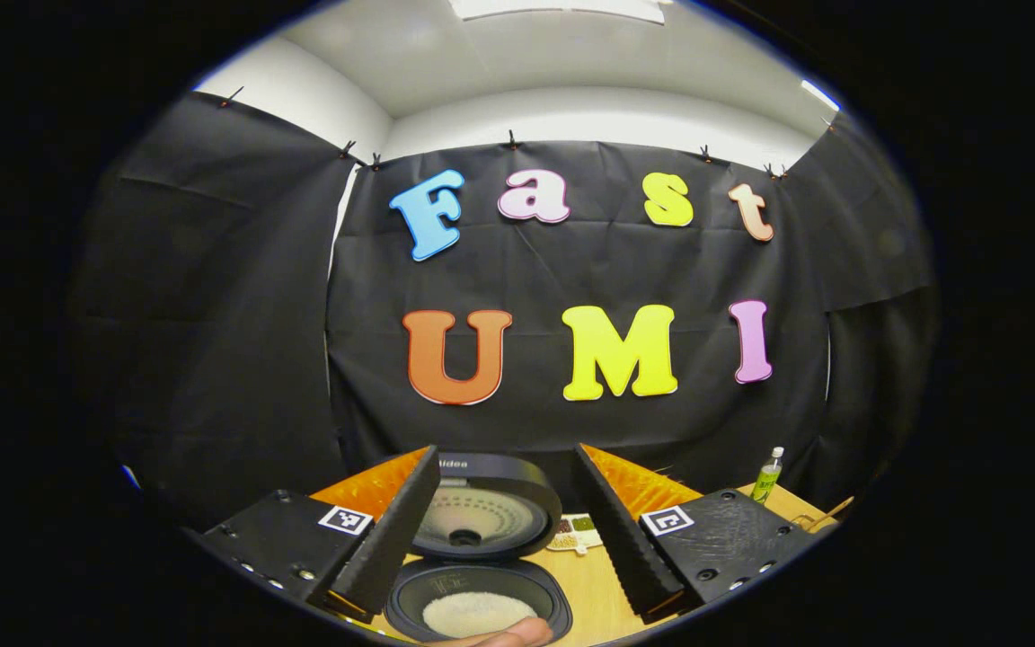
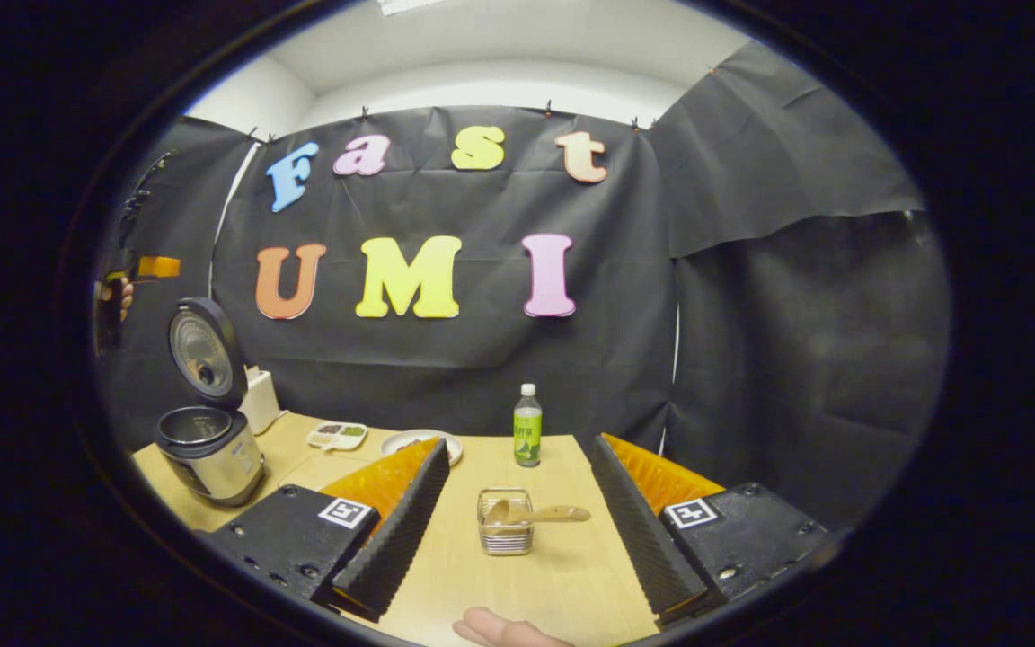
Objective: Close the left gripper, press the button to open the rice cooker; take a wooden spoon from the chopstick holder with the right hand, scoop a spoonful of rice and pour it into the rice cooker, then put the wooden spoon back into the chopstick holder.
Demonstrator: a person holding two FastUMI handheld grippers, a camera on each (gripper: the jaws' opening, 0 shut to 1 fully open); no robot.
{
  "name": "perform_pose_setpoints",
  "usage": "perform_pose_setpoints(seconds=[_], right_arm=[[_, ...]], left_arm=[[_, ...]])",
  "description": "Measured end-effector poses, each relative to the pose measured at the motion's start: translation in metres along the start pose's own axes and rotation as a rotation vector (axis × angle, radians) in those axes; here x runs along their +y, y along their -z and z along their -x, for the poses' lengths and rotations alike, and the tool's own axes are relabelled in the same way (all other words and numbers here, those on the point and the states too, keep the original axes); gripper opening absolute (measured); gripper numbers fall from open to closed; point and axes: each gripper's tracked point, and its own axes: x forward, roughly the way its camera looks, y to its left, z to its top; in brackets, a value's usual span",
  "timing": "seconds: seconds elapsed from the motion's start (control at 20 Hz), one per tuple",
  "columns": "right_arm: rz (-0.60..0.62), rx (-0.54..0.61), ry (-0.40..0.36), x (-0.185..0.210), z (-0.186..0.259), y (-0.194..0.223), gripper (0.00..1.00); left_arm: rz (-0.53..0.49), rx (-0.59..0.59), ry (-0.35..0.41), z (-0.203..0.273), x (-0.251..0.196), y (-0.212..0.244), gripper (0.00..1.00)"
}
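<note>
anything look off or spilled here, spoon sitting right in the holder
No spill shows on the table. The one odd thing: the wooden spoon lies flat across the rim of the chopstick holder, handle poking out to one side, not upright. The rice cooker stands with its lid up, rice inside.

You've got a rice cooker (image 2: 210, 454) with a brushed, shiny metal body, a dark glossy plastic rim and lid (image 1: 486, 512), the lid's inner plate a dull silvery metal. The rice (image 1: 474, 613) in the pot looks grainy and matt. Your table (image 2: 562, 575) is smooth light wood-grain with a low sheen. The chopstick holder (image 2: 505, 530) looks like shiny wire mesh, the wooden spoon (image 2: 535, 514) smooth pale wood. The bottle (image 2: 527, 437) is clear glossy plastic. The booth wall (image 2: 751, 359) is creased matt black cloth.
</note>
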Motion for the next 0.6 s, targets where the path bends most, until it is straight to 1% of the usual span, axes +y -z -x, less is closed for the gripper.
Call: perform_pose_setpoints(seconds=[0.1,0.2,0.3,0.4,0.55,0.6], right_arm=[[-0.003,0.005,-0.026,0.006,-0.001,0.007,1.00],[0.004,0.023,-0.039,0.005,-0.005,0.015,1.00],[0.002,0.023,-0.027,-0.003,-0.009,0.016,1.00],[-0.008,0.009,-0.043,-0.004,-0.011,0.016,1.00],[-0.032,0.034,-0.063,-0.004,-0.018,0.028,1.00],[-0.036,0.043,-0.064,-0.004,-0.019,0.031,1.00]], left_arm=[[-0.036,-0.015,-0.049,-0.024,0.015,0.003,0.94],[-0.043,0.003,-0.075,-0.043,0.019,0.012,0.94],[-0.031,0.010,-0.095,-0.060,0.021,0.012,0.95],[-0.023,-0.004,-0.126,-0.076,0.030,0.009,0.95],[-0.001,-0.018,-0.134,-0.100,0.034,0.012,0.96],[0.018,-0.004,-0.135,-0.108,0.038,0.016,0.95]])
